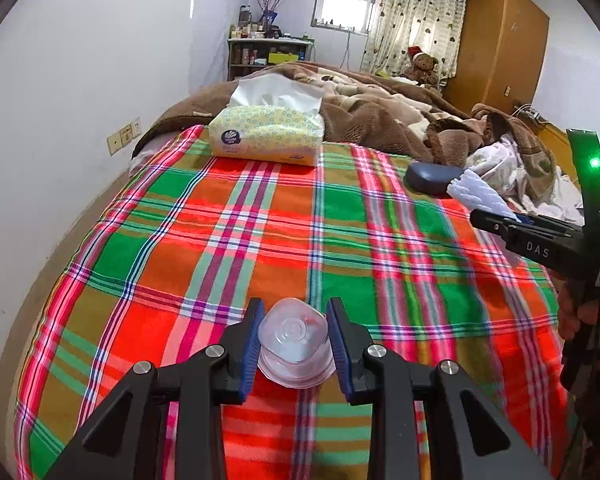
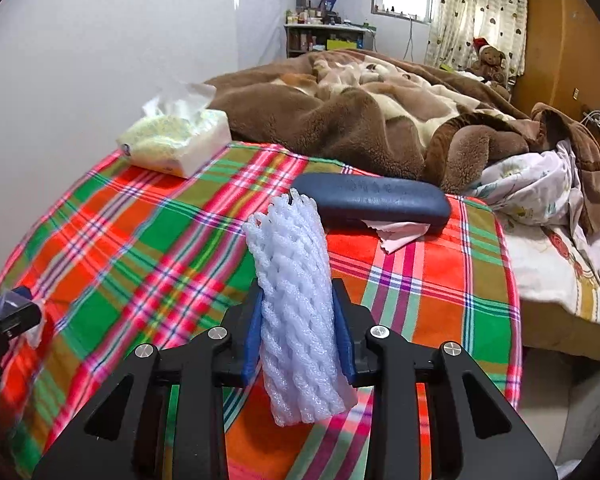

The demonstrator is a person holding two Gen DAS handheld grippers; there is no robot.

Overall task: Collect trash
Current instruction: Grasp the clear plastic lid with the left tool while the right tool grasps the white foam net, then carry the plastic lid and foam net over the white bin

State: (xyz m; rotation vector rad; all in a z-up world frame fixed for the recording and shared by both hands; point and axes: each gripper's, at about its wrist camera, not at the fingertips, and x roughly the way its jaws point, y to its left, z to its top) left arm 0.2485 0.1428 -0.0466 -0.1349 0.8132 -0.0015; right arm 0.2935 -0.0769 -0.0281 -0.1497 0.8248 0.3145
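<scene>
Left wrist: left gripper (image 1: 296, 340) fingers were clamped on one clear plastic cup (image 1: 294, 350), held between the pads above the plaid bed (image 1: 220, 240). Likely light, thin, crushable and slick; the side-wall grip looked sensible. Ahead of the fingers: one tissue pack (image 1: 266, 136).

Right wrist: right gripper (image 2: 298, 336) fingers pinched one white foam net sleeve (image 2: 294, 312) mid-length. Probably featherlight, soft, springy. Beyond the fingertips: one dark glasses case (image 2: 374, 200), one pink cloth (image 2: 396, 234) touching it.
</scene>
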